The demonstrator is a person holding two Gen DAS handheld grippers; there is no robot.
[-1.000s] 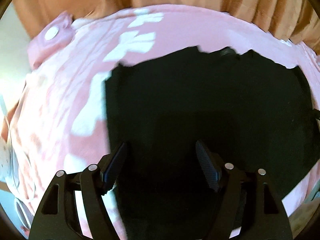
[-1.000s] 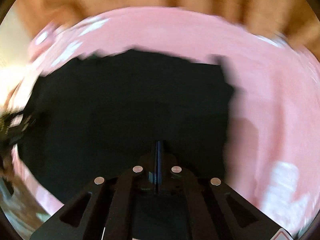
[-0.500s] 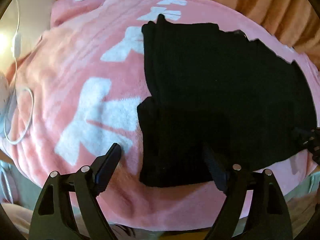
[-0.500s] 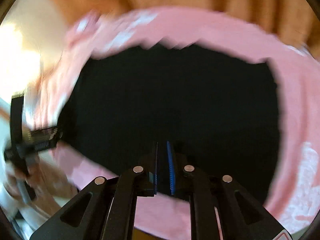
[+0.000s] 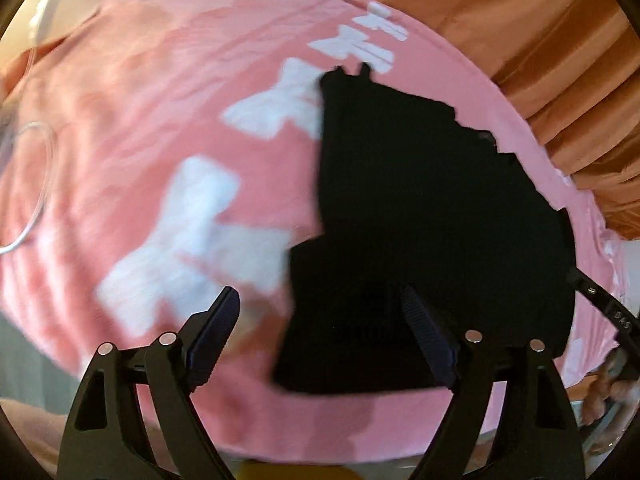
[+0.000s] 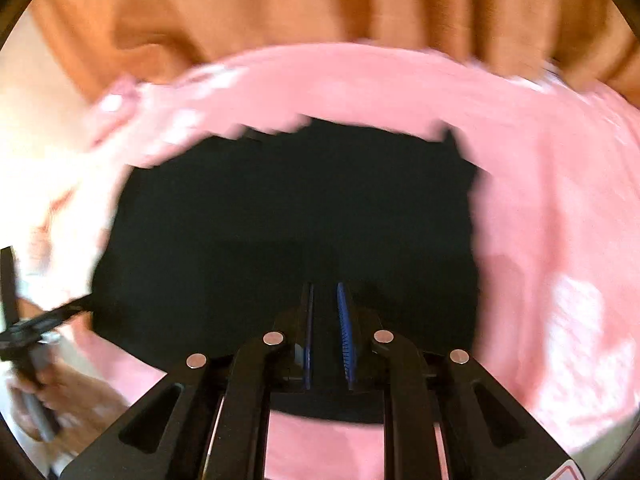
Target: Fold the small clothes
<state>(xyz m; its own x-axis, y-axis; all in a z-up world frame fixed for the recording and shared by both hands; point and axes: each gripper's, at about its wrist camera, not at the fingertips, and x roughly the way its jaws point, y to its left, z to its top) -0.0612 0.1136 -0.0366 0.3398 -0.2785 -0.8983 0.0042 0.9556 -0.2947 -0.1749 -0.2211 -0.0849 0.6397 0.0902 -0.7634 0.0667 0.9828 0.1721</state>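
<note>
A black garment [image 5: 432,216] lies folded flat on a pink blanket [image 5: 160,128] with white shapes. In the left wrist view my left gripper [image 5: 320,324] is open and empty, raised above the garment's near left corner. In the right wrist view the garment [image 6: 288,232] fills the middle. My right gripper [image 6: 326,320] hovers over its near edge with the jaws a narrow gap apart and nothing between them. The right gripper also shows at the right edge of the left wrist view [image 5: 608,316].
Orange curtains [image 5: 540,40] hang behind the blanket. A white cable [image 5: 36,188] lies at the far left. The blanket's front edge [image 5: 320,440] is close below the grippers. The hand holding the left gripper [image 6: 32,344] shows at the left of the right wrist view.
Both grippers have pulled back and up from the garment. The right gripper, shut a second ago, has parted slightly. The left view has swung left, showing more blanket.
</note>
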